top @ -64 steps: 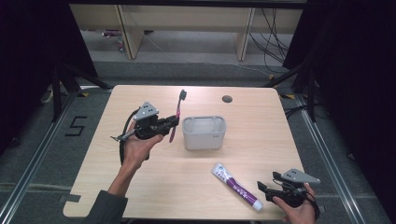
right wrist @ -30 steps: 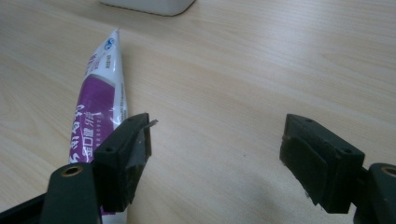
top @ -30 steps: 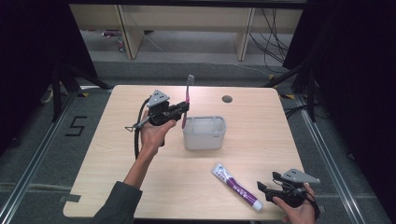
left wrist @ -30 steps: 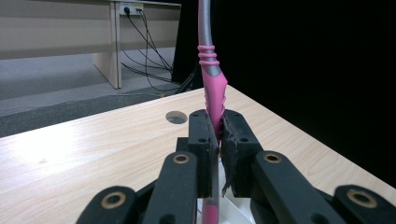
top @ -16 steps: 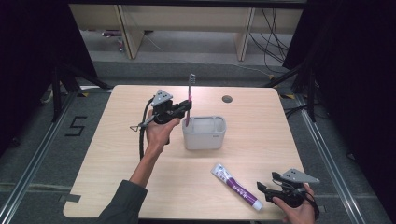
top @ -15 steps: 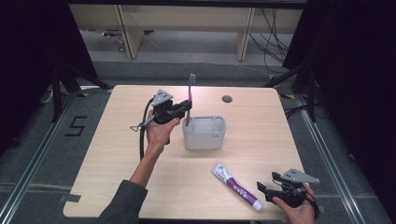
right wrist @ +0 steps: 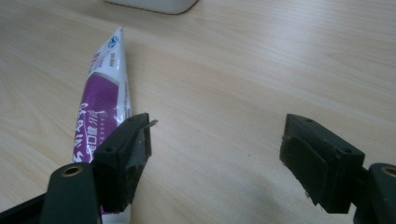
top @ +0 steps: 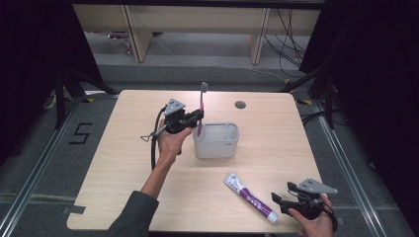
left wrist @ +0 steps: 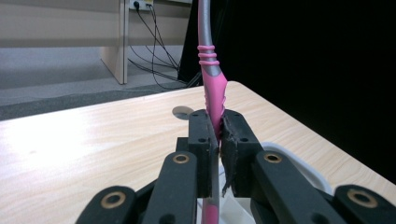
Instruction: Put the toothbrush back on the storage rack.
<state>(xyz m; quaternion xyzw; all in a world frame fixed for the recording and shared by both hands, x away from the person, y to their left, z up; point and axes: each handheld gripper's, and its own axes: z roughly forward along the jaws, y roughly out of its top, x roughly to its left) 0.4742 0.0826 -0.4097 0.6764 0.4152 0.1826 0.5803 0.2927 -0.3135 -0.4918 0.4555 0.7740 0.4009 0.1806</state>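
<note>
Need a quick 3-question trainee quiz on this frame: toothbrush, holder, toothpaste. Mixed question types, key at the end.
1. True or false: the left gripper is shut on the toothbrush.
2. Which way does the toothbrush stand? A) flat on the table B) upright, bristle end up, lower end at the white holder C) upright, bristle end down
3. Fill in: the toothpaste tube lies on the table just beside the open ____ gripper.

Key
1. True: in the left gripper view the jaws clamp its pink handle.
2. B
3. right; its jaws stand wide with only bare table between them, the tube lying past the outside of one jaw.
</note>
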